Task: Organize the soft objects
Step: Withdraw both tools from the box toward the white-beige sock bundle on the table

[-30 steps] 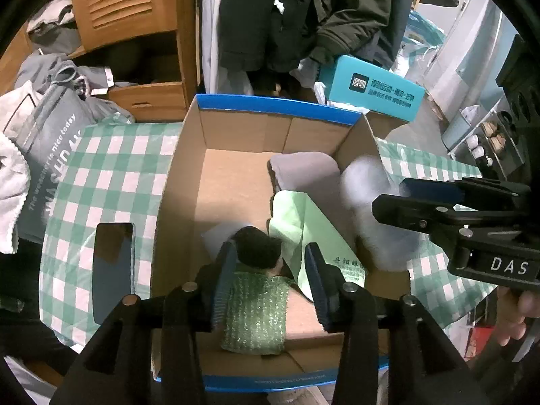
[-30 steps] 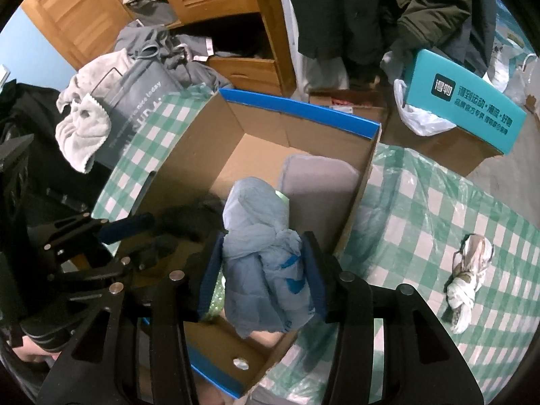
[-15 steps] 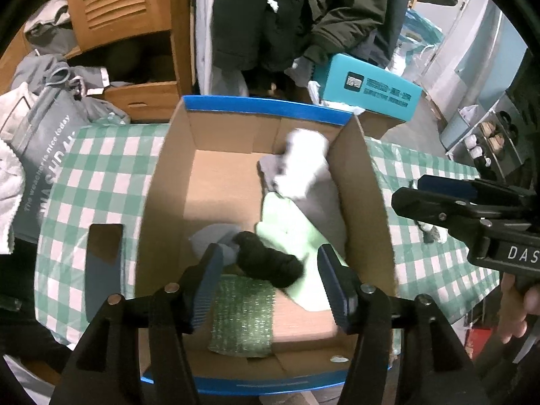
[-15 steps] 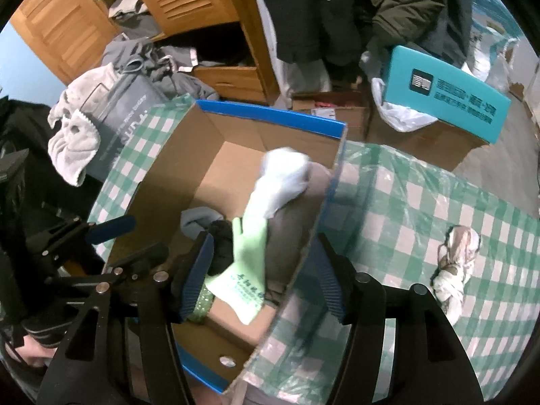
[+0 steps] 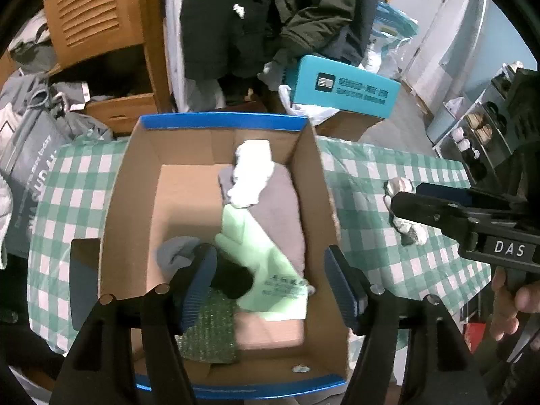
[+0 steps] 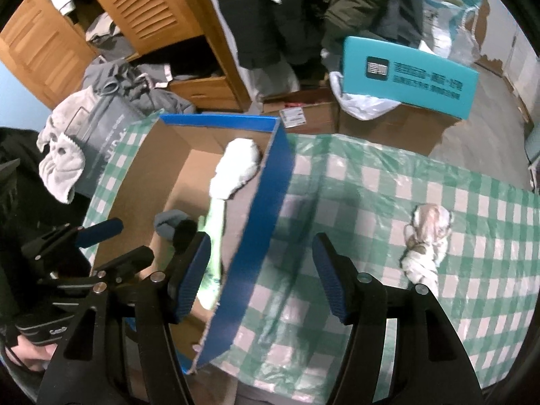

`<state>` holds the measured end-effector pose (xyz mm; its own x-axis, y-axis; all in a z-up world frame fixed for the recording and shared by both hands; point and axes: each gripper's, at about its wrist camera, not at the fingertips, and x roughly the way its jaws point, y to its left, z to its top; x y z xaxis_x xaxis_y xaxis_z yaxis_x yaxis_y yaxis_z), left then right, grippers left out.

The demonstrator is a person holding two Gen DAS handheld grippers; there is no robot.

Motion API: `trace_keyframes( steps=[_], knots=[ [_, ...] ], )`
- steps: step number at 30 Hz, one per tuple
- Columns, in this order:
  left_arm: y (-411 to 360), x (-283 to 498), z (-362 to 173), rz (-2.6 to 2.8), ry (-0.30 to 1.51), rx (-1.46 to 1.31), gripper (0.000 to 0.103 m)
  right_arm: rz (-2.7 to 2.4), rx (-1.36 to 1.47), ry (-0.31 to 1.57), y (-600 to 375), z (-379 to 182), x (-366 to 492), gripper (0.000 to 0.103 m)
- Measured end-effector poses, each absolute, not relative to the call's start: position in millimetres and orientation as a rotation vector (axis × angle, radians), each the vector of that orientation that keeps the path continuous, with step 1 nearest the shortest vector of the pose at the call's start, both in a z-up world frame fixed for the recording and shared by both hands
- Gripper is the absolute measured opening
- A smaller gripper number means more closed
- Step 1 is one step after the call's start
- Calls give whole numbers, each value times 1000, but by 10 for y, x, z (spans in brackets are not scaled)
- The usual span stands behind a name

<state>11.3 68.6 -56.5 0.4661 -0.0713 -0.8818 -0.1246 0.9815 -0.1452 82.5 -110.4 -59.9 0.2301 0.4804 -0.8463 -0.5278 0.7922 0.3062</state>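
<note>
A cardboard box (image 5: 310, 182) with blue rims stands on the green checked table. Inside lie a white cloth (image 5: 251, 172), a grey towel (image 5: 280, 216), a light green glove (image 5: 260, 253), a black soft item (image 5: 233, 276), a grey sock (image 5: 175, 253) and a green sponge cloth (image 5: 211, 330). My left gripper (image 5: 270, 287) is open and empty above the box's near end. My right gripper (image 6: 260, 273) is open and empty over the box's right wall (image 6: 266, 209). A white and brown bundled cloth (image 6: 427, 239) lies on the table to the right; it also shows in the left wrist view (image 5: 403, 202).
A teal box (image 6: 408, 74) sits on cartons behind the table. A grey bag (image 5: 27, 168) and a pale towel (image 6: 60, 165) lie at the left. Wooden cabinets (image 6: 141, 17) and hanging dark coats (image 5: 270, 17) stand behind.
My right gripper opened and dropped the pale cloth into the box, then moved right over the box wall. My left gripper opened, released the black item and drew back.
</note>
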Motion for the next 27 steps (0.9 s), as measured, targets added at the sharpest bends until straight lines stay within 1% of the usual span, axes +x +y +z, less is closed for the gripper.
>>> trace_keyframes(
  steps=[6,9,27],
  knots=[
    [441,217,-513,9,1083,-170,69,657,-29,1141,-1351,-603,875,63],
    [325,265,-517,0,1086,-156,72,636,-20,1137,-1500,-618,899,63],
    [-213,530,-621,-69,1102,-131,72,476,20,1177,-2268,-935,1124,64]
  ],
)
